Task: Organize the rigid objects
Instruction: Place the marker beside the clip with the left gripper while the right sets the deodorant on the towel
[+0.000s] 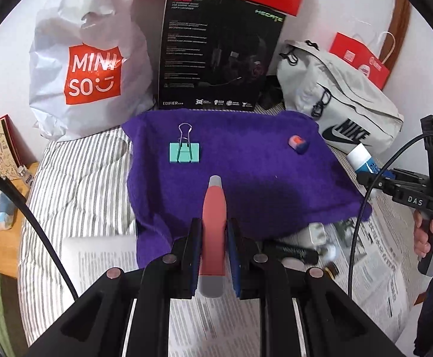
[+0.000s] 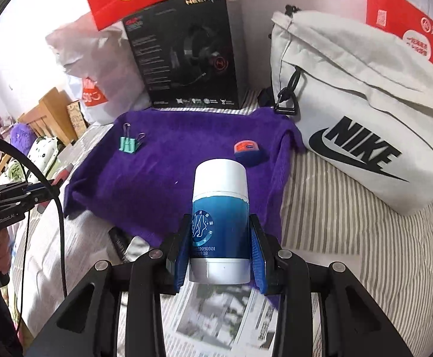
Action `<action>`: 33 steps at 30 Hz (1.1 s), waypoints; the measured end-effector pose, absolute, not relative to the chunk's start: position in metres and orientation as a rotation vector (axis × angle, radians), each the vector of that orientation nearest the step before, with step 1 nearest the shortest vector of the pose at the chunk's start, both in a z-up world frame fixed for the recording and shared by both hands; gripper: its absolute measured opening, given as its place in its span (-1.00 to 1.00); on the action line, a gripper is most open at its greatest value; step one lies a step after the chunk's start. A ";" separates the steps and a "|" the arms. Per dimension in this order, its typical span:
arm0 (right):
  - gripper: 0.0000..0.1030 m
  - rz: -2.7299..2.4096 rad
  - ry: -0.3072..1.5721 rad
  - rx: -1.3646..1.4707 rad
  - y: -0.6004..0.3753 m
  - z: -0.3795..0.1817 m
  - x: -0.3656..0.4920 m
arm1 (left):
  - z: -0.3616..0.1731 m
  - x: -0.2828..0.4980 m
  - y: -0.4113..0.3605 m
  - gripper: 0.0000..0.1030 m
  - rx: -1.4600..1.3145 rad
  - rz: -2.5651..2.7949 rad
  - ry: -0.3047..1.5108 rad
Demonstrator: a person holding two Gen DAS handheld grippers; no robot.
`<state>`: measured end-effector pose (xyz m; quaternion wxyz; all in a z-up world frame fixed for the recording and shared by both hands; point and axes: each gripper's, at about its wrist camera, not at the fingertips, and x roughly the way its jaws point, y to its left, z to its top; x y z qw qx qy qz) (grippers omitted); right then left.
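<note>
My left gripper point(image 1: 213, 255) is shut on a pink and grey utility knife point(image 1: 214, 226), held above the near edge of a purple cloth point(image 1: 246, 172). My right gripper point(image 2: 219, 253) is shut on a blue and white bottle point(image 2: 220, 220), held over the cloth's near right part point(image 2: 163, 163). On the cloth lie a teal binder clip point(image 1: 184, 151), which also shows in the right wrist view point(image 2: 129, 143), and a small orange and blue tape measure point(image 1: 298, 144), seen in the right wrist view too point(image 2: 250, 150). The right gripper with the bottle shows at the right in the left wrist view point(image 1: 374, 175).
Behind the cloth stand a black headset box point(image 1: 219, 56), a white Miniso bag point(image 1: 88, 68) and a grey Nike bag point(image 2: 362, 113). Red paper bags point(image 1: 359, 59) stand at the back. Newspaper point(image 2: 216, 318) and small dark items point(image 1: 294, 253) lie on the striped bedding in front.
</note>
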<state>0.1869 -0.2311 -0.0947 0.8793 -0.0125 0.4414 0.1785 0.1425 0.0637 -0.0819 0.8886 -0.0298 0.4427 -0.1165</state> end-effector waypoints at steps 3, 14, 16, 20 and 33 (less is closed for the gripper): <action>-0.30 0.359 0.939 -0.030 -0.228 -0.102 0.205 | -0.085 0.157 0.067 -0.68 -0.080 -0.230 0.925; -0.30 0.346 1.044 -0.093 -0.206 -0.148 0.253 | -0.102 0.197 0.073 -0.68 -0.115 -0.221 0.954; -0.30 0.335 1.035 -0.113 -0.202 -0.150 0.256 | -0.105 0.201 0.074 -0.68 -0.120 -0.219 0.962; -0.30 0.327 1.042 -0.124 -0.196 -0.152 0.262 | -0.114 0.209 0.077 -0.68 -0.139 -0.217 0.976; -0.27 0.337 1.017 -0.223 -0.186 -0.156 0.259 | -0.130 0.228 0.078 -0.68 -0.134 -0.204 1.016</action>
